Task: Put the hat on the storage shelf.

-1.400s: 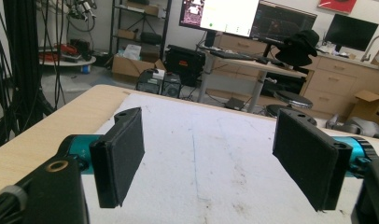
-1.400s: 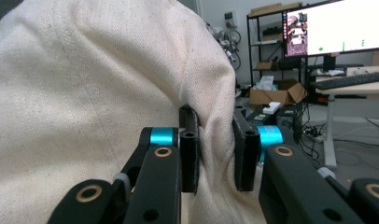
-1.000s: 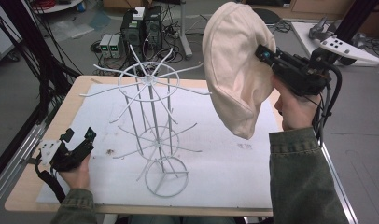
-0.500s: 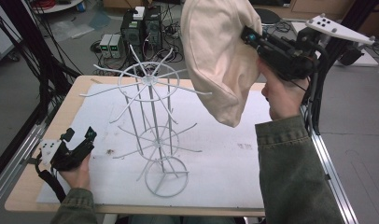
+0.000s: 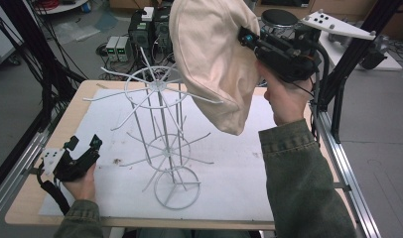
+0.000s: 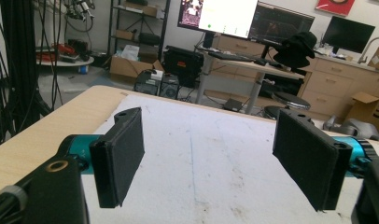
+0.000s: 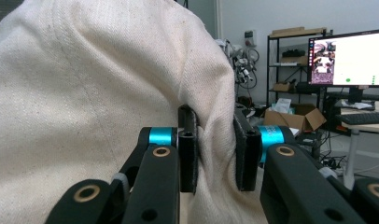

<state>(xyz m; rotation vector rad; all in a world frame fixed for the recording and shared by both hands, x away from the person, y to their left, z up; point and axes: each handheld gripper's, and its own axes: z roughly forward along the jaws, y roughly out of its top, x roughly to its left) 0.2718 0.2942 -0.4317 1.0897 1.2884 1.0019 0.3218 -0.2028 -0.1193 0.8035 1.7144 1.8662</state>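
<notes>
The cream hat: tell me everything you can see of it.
The hat is cream woven cloth, canvas-like, soft, with visible seams. The right gripper pinches a fold of it between shut jaws and holds it in the air. It hangs above the rack, its lower edge over the table.

Cream hat (image 5: 212,59); white wire rack (image 5: 162,134); black gripper (image 5: 246,38) jaws.

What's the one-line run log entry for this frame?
right gripper: shut on hat, held above rack | left gripper: open, low over the table | hat not on a rack arm yet
</notes>
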